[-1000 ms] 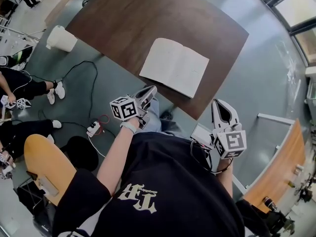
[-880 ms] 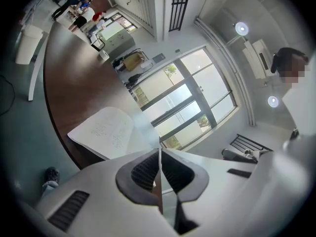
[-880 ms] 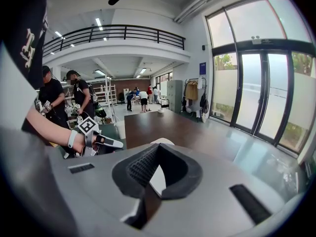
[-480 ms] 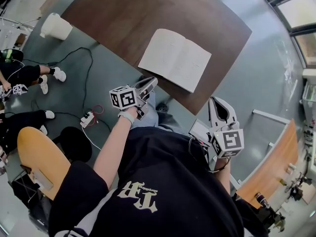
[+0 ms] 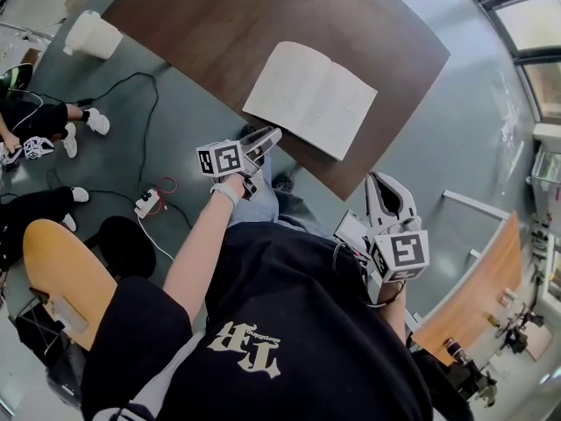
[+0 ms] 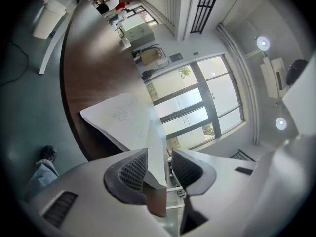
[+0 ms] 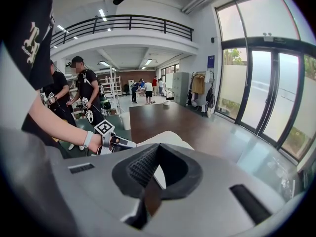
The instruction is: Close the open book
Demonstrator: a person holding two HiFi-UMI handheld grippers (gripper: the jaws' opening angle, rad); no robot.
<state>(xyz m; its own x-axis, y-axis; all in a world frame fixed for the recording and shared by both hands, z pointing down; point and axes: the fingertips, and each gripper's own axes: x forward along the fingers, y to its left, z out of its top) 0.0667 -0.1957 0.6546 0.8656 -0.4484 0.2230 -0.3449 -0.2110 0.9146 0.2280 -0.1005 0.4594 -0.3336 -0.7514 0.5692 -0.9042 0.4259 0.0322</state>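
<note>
Book (image 5: 311, 99): lying open and flat on the dark table (image 5: 202, 24), both pages facing up. Its near edge is running close along the table's near edge, toward the corner on my right.

Left tongs (image 5: 272, 134): I am holding them just off the book's near left corner, at the table's edge, pointing slightly downward. Their jaws have just been opening and are standing partly apart. The book's edge is showing through the gap in their own camera, but the pads are pressing on nothing, so they are carrying nothing.

Right tongs (image 5: 386, 184): I am holding them by my body, off the table and well apart from the book. Their jaws are meeting, with nothing between them.

Step in hand, as I am judging it: getting hold of the left half's outer edge to fold it over.
- Approach: I am wanting a low, nearly level entry, so the lower jaw is sliding between cover and tabletop rather than shoving the book away.
- Grip: I am aiming for the whole left half, cover included. A single sheet would be bending or tearing.
- Pressure: I am planning a light pinch, swinging in an arc about the spine.
- Support: I am counting on the closed right tongs for pressing the right page down, should the book start skating.
</note>
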